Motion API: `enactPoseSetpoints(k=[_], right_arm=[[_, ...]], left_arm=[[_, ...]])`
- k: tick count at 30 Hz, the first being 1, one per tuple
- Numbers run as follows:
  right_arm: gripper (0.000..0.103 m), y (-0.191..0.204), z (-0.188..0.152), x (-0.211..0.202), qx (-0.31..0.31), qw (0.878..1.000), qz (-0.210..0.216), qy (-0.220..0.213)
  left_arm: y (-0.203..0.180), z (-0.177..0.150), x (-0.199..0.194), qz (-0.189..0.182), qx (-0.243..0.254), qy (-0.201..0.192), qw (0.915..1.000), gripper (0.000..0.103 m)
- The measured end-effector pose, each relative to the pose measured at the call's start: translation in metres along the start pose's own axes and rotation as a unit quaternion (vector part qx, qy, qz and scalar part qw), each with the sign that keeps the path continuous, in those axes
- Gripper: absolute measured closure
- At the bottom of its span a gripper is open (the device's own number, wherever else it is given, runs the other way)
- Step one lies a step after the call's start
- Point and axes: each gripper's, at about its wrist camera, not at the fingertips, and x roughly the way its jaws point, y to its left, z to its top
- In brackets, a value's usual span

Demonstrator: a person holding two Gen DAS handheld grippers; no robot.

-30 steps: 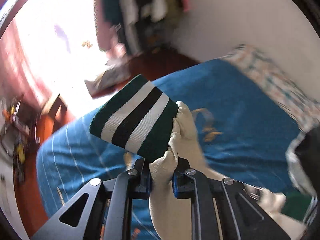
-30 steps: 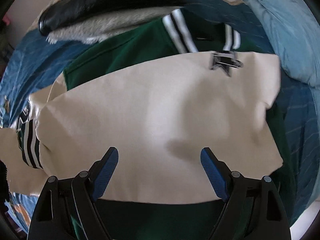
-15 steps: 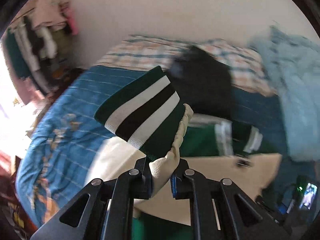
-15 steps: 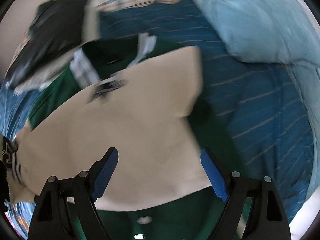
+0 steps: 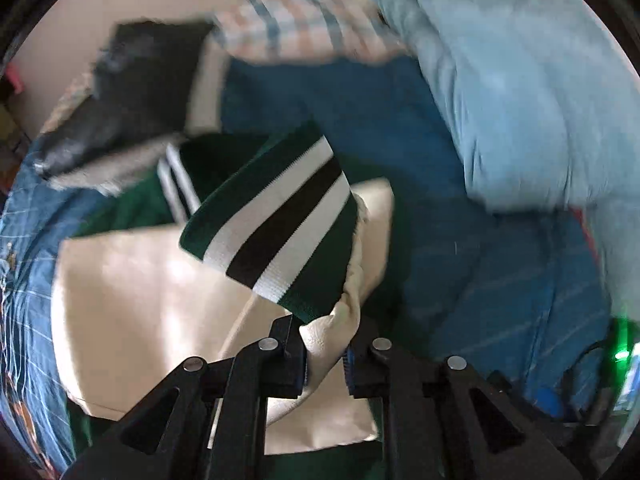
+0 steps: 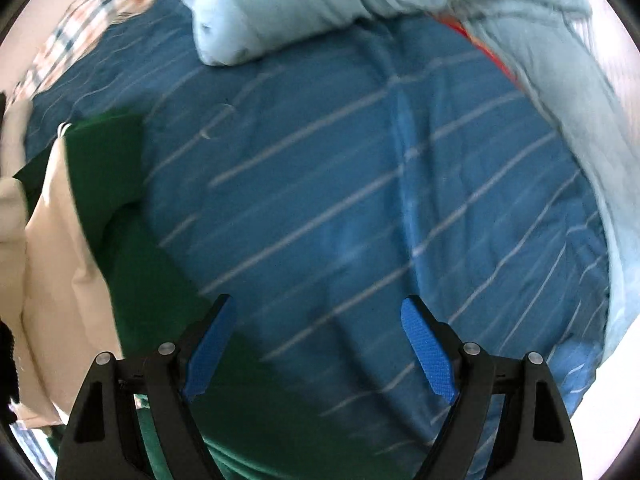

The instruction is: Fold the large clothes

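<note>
Since a second earlier, both views had swung across the bed (image 6: 360,200): the left one from a bright window to the pillows, the right one off the cream panel onto bare blue striped bedding. A pale blue duvet (image 5: 520,100) lay heaped along the bed's far side. The green and cream jacket (image 5: 140,300) lay spread on the bed, beside dark folded clothes (image 5: 132,100). Its cream sleeve (image 5: 332,340) sat between the left claw (image 5: 326,364), whose jaws were opening, with the striped cuff (image 5: 276,228) raised above. The right claw (image 6: 320,348) stood wide apart, empty. No writing was readable.
</note>
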Motion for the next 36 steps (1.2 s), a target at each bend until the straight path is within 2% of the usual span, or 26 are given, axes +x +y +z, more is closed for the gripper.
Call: enactPoseSetpoints(k=[1,4,5,6,7,8,11,14,16,19,21,24,25,26,27,29,31,32,34,35,36], right_arm=[[0.017,-0.005,-0.002,0.0,0.005,1.0,0.007,0.005],[0.017,-0.019,-0.001,0.001,0.024,0.999,0.037,0.021],[0.017,-0.024,-0.001,0.0,0.03,0.998,0.048,0.026],[0.017,-0.028,0.0,-0.001,0.034,0.997,0.057,0.032],[0.017,-0.031,0.0,-0.002,0.04,0.996,0.072,0.039],[0.017,-0.035,0.001,-0.004,0.047,0.994,0.088,0.047],[0.017,-0.04,0.001,-0.012,0.058,0.987,0.136,0.068],[0.017,-0.035,0.006,-0.019,0.065,0.975,0.193,0.083],[0.017,-0.023,0.015,-0.022,0.061,0.967,0.23,0.093],[0.016,0.013,0.025,-0.017,0.029,0.952,0.285,0.106],[0.016,0.041,0.032,-0.005,0.003,0.951,0.289,0.113],[0.016,0.08,0.039,0.028,-0.026,0.948,0.286,0.138],[0.026,0.089,0.044,0.036,-0.027,0.947,0.284,0.149],[0.047,0.097,0.047,0.042,-0.018,0.942,0.297,0.155],[0.092,0.102,0.049,0.041,-0.011,0.935,0.32,0.15],[0.092,0.114,0.053,0.023,-0.028,0.933,0.337,0.122],[0.089,0.117,0.055,0.01,-0.045,0.934,0.339,0.099],[0.083,0.115,0.056,0.012,-0.049,0.942,0.314,0.106],[0.06,0.11,0.054,0.008,-0.062,0.958,0.257,0.106],[0.058,0.105,0.048,-0.001,-0.079,0.966,0.224,0.101],[0.056,0.103,0.042,-0.011,-0.102,0.967,0.214,0.096]], left_arm=[[-0.002,-0.001,0.009,0.001,-0.002,0.017,0.9999,0.088],[0.004,-0.004,0.01,-0.006,-0.024,0.027,0.9993,0.083],[0.009,-0.004,0.006,-0.016,-0.033,0.028,0.9989,0.065],[0.013,-0.003,0.002,-0.02,-0.041,0.029,0.9985,0.026],[0.019,-0.003,-0.004,-0.022,-0.05,0.027,0.9982,0.009],[0.026,-0.002,-0.011,-0.027,-0.061,0.02,0.9976,0.003],[0.049,-0.011,-0.035,-0.047,-0.096,0.011,0.9942,0.003],[0.084,-0.018,-0.057,-0.047,-0.139,0.007,0.9892,0.003],[0.114,-0.026,-0.07,-0.028,-0.172,0.001,0.9848,0.003],[0.163,-0.039,-0.081,0.009,-0.215,-0.01,0.9766,0.003],[0.193,-0.05,-0.081,0.063,-0.221,-0.017,0.9731,0.003],[0.226,-0.063,-0.063,0.143,-0.211,-0.001,0.9669,0.003],[0.235,-0.065,-0.058,0.16,-0.213,0.004,0.9639,0.003],[0.247,-0.069,-0.051,0.18,-0.216,0.012,0.9596,0.003],[0.257,-0.072,-0.046,0.19,-0.218,0.018,0.957,0.003],[0.275,-0.079,-0.034,0.219,-0.222,0.035,0.9495,0.003],[0.287,-0.087,-0.033,0.226,-0.226,0.042,0.9467,0.003],[0.291,-0.094,-0.034,0.236,-0.224,0.047,0.9443,0.003],[0.292,-0.105,-0.039,0.244,-0.217,0.056,0.9434,0.003],[0.29,-0.116,-0.041,0.253,-0.21,0.065,0.9422,0.003],[0.291,-0.121,-0.042,0.255,-0.205,0.072,0.9422,0.003]])
